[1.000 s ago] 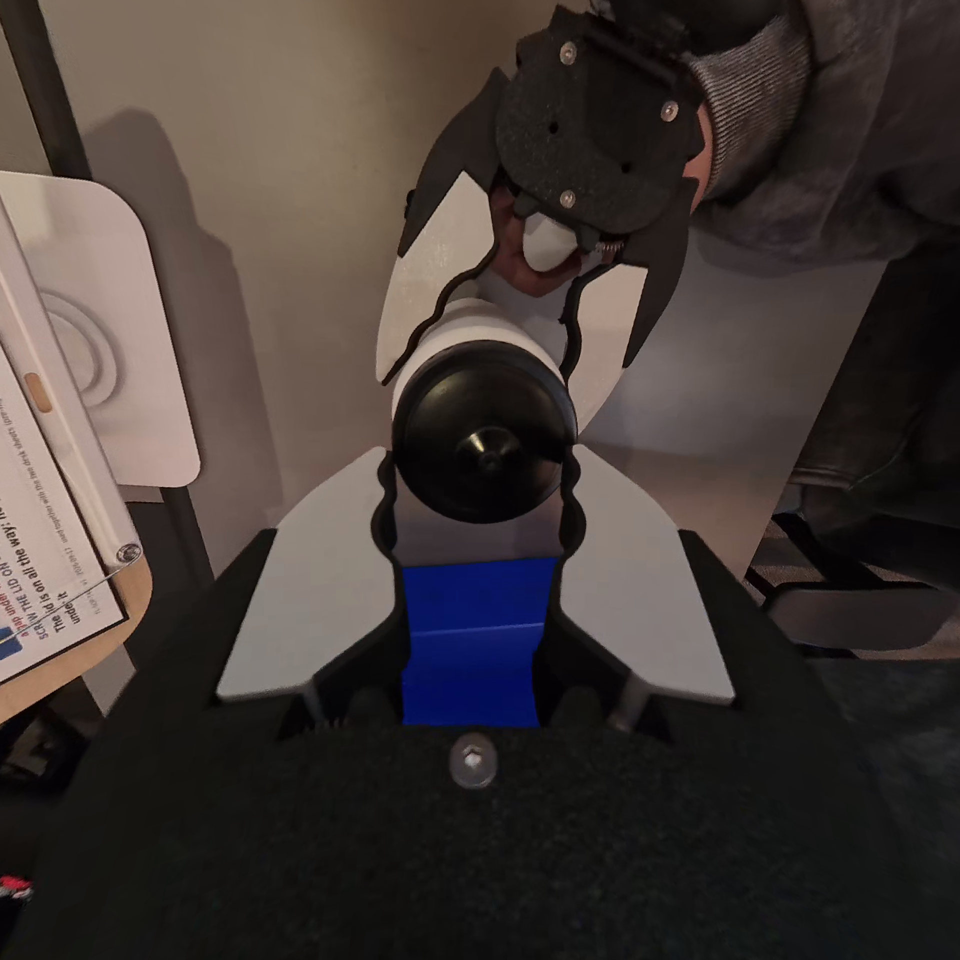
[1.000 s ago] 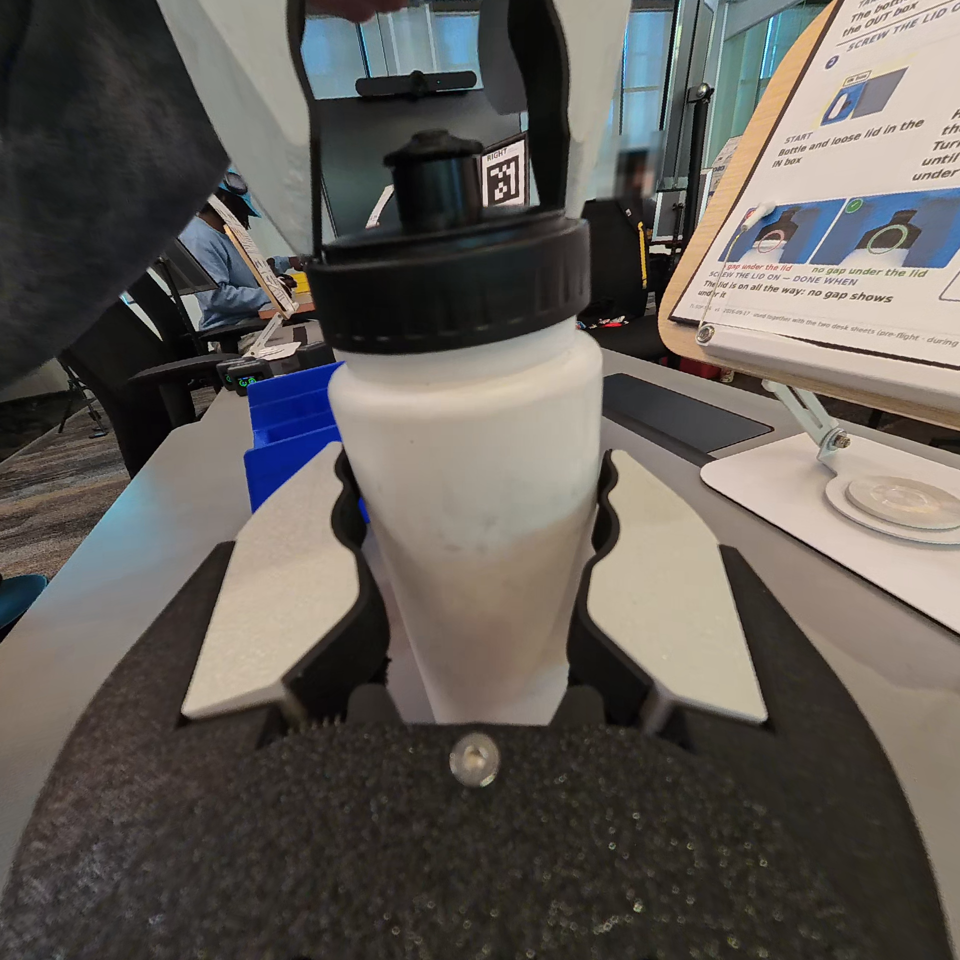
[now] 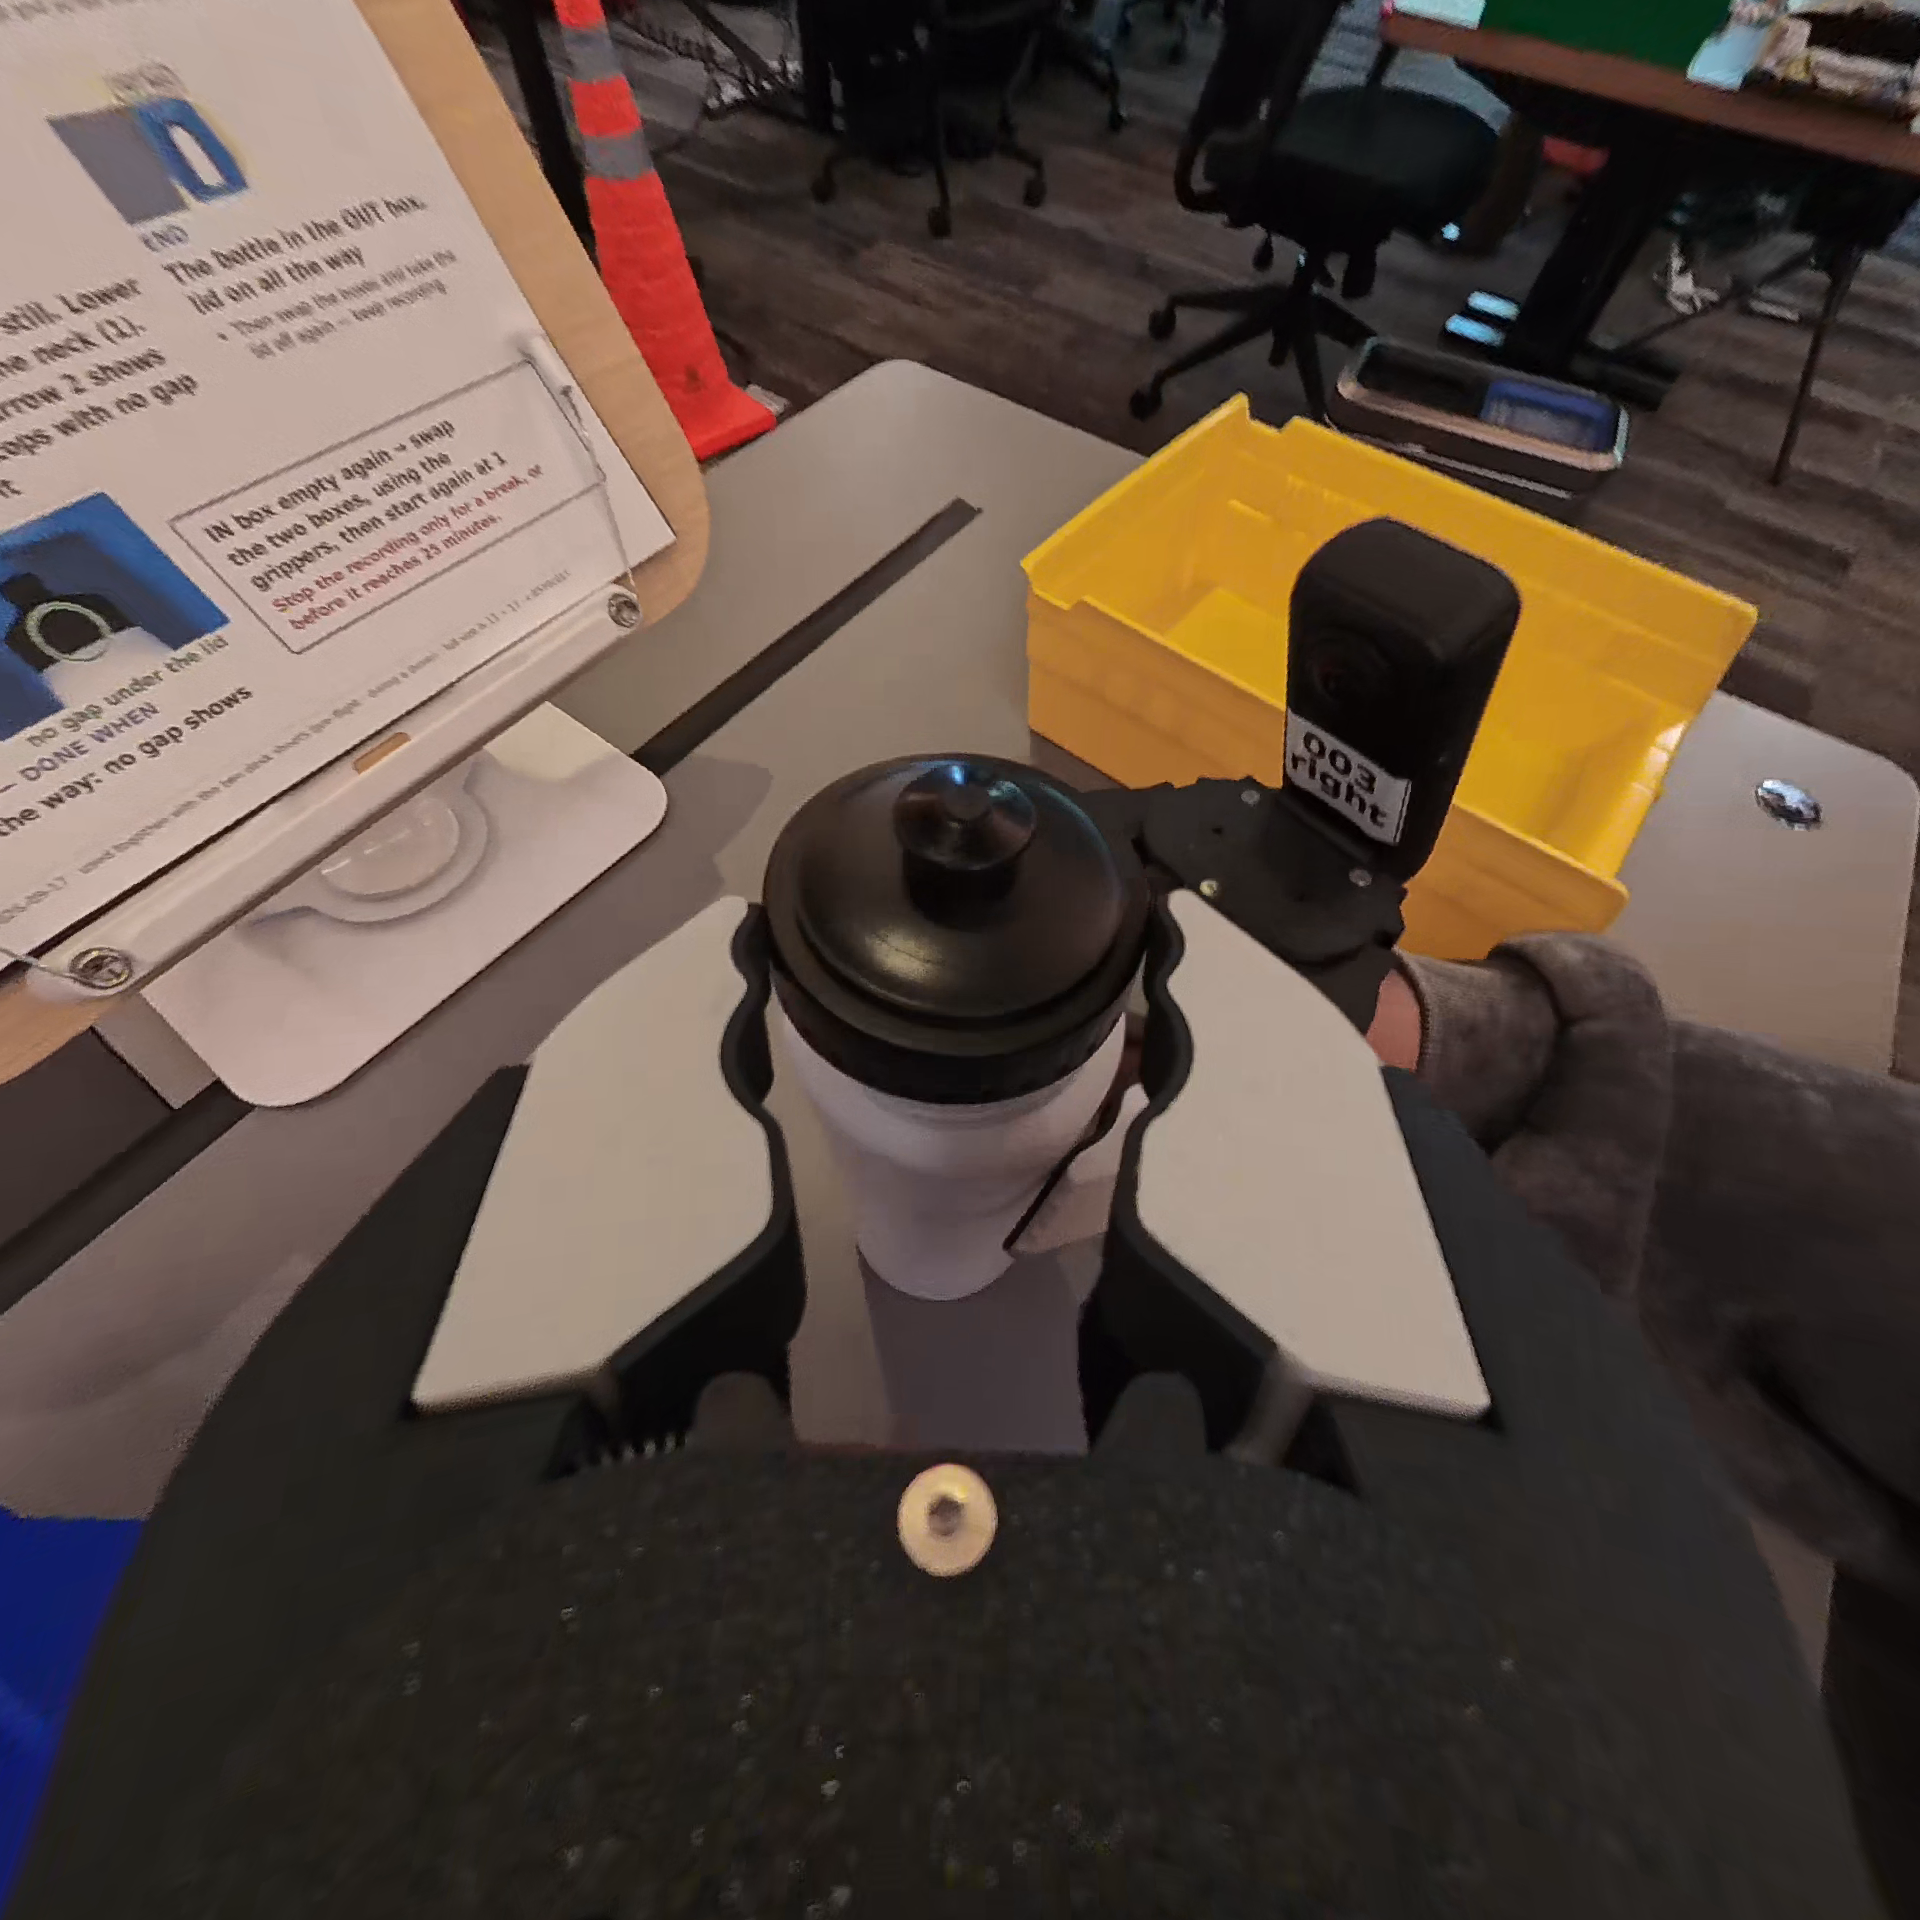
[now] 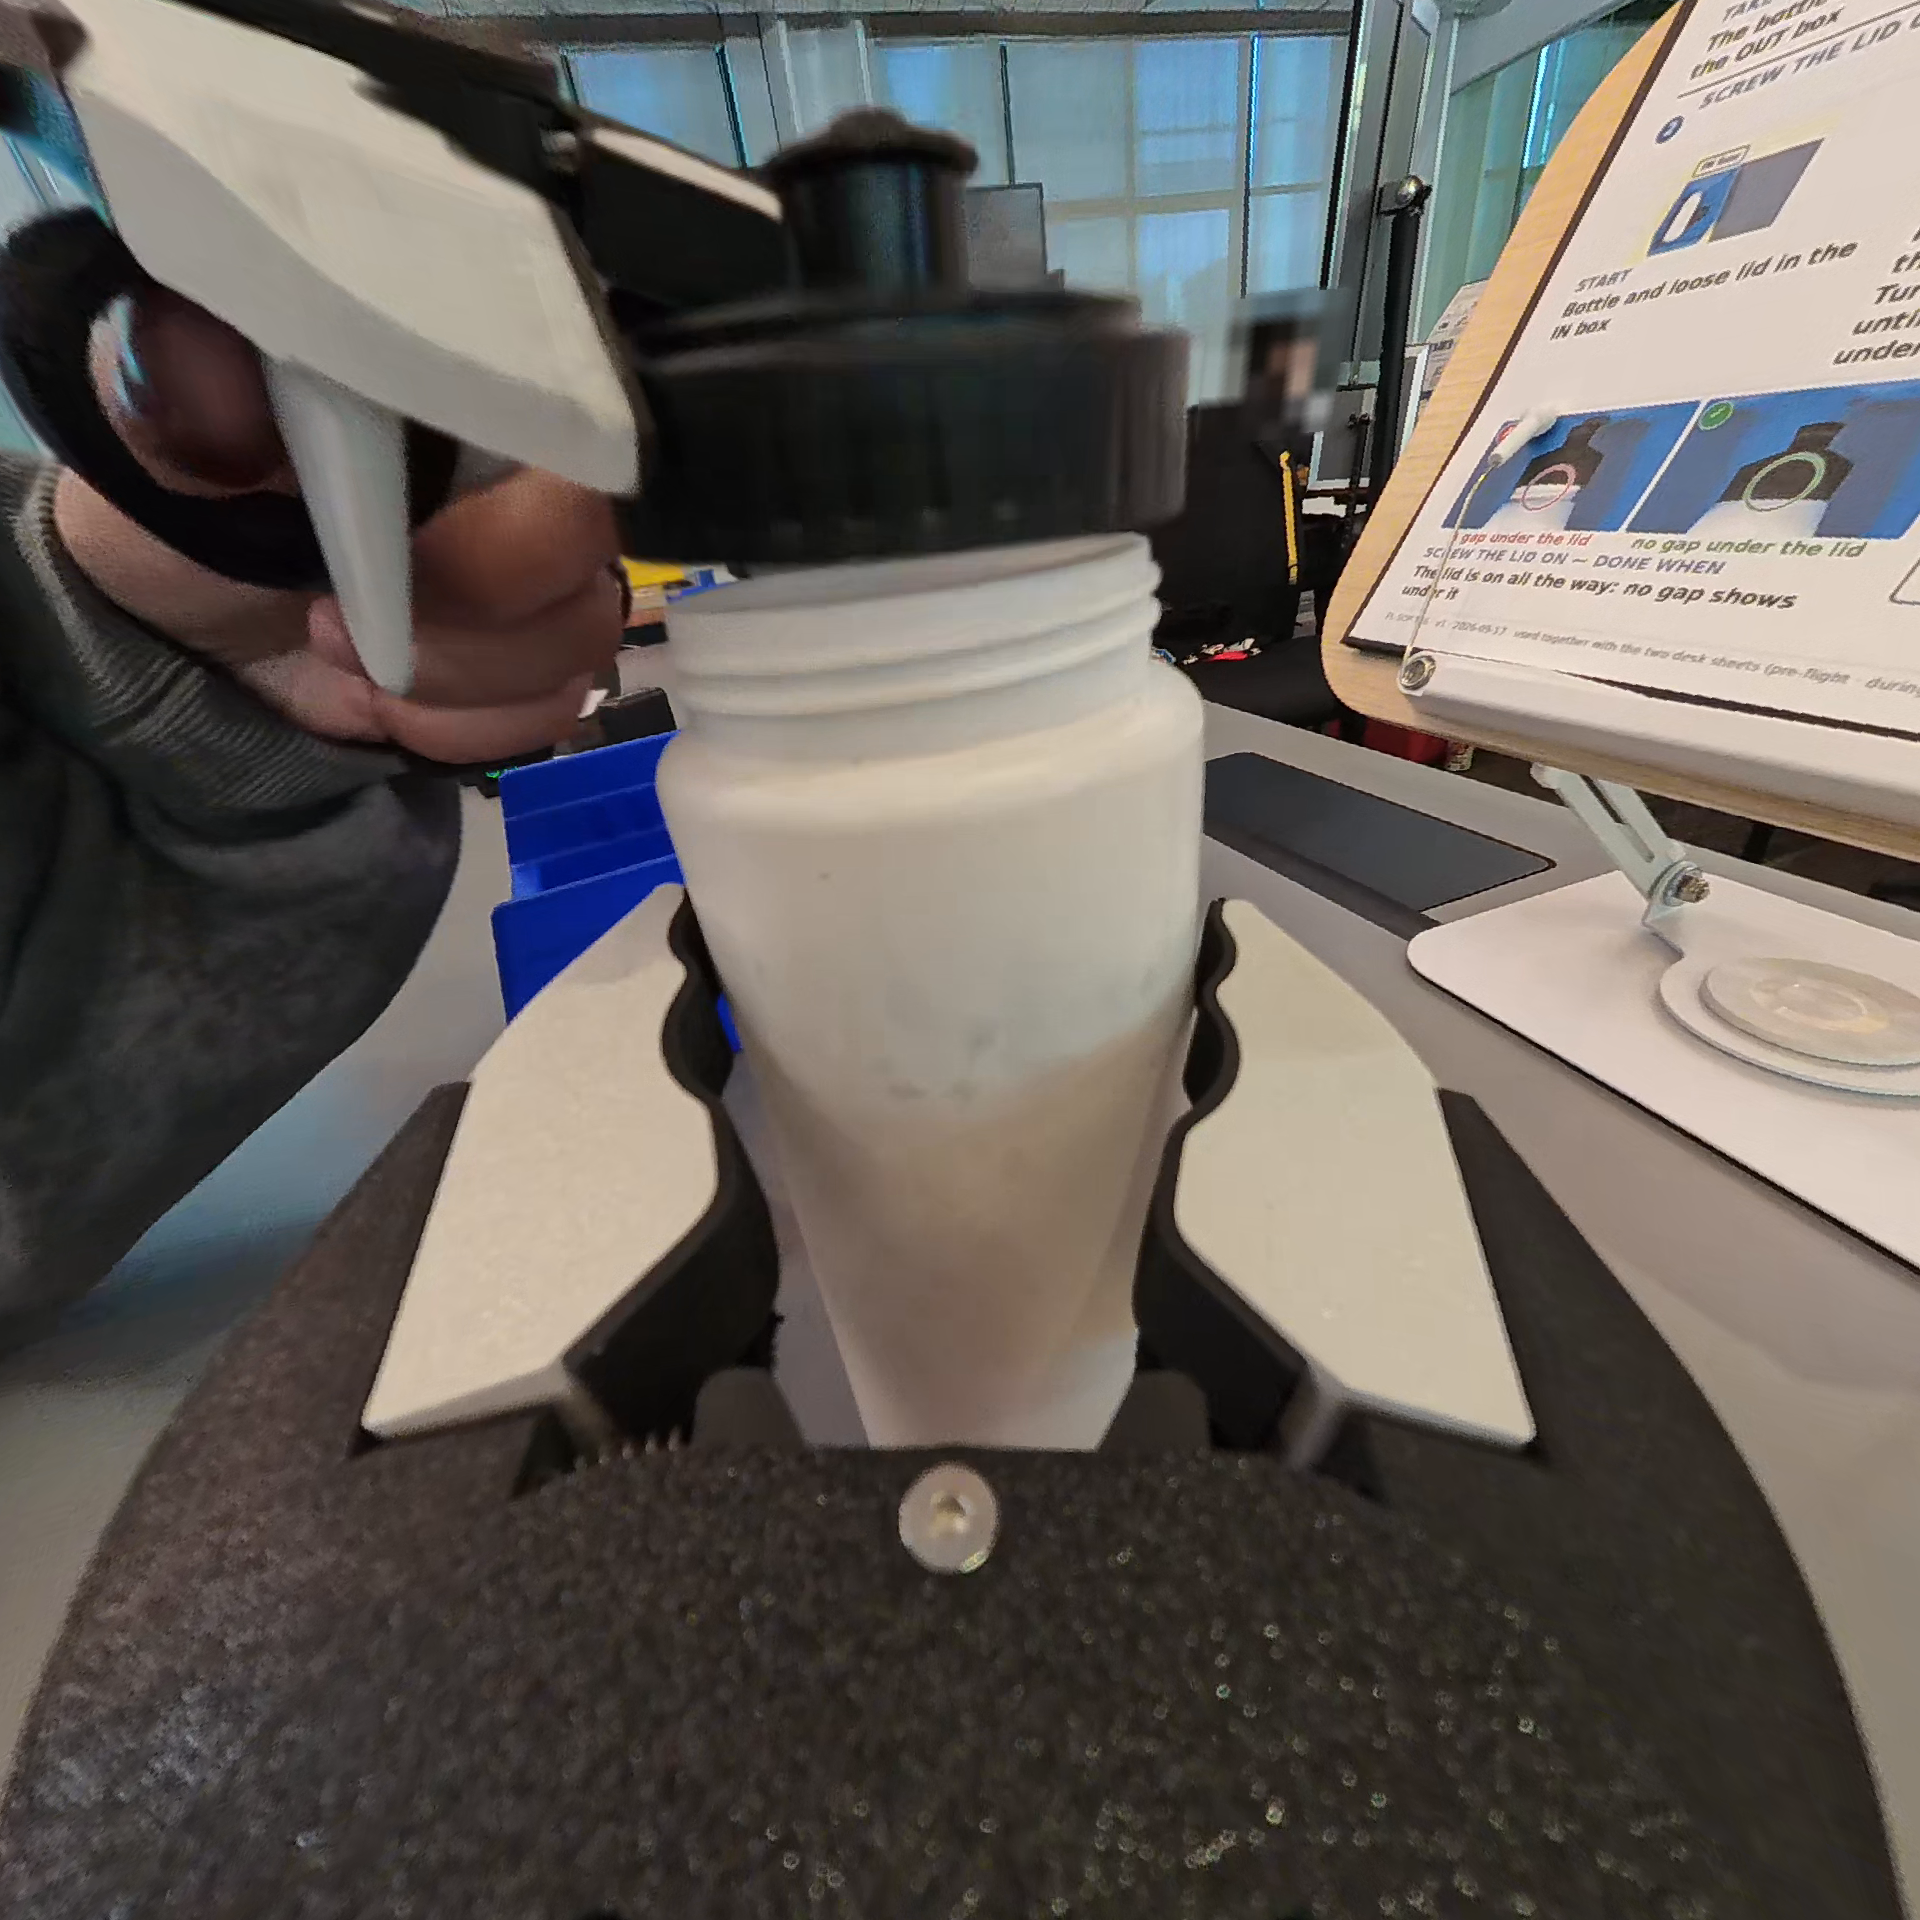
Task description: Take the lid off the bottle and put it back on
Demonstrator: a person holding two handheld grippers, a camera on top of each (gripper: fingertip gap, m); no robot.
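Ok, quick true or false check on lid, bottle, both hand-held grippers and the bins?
1. The black lid is fully seated on the white bottle. False: the neck threads show beneath it.
2. The right hand-held gripper clamps the bottle body. True.
3. The left hand-held gripper grips the lid. True.
4. The yellow bin holds a second bottle. False: nothing shows inside it.

Bright daylight comes through the windows behind the lid, which looks perhaps motion-blurred; edges bend.
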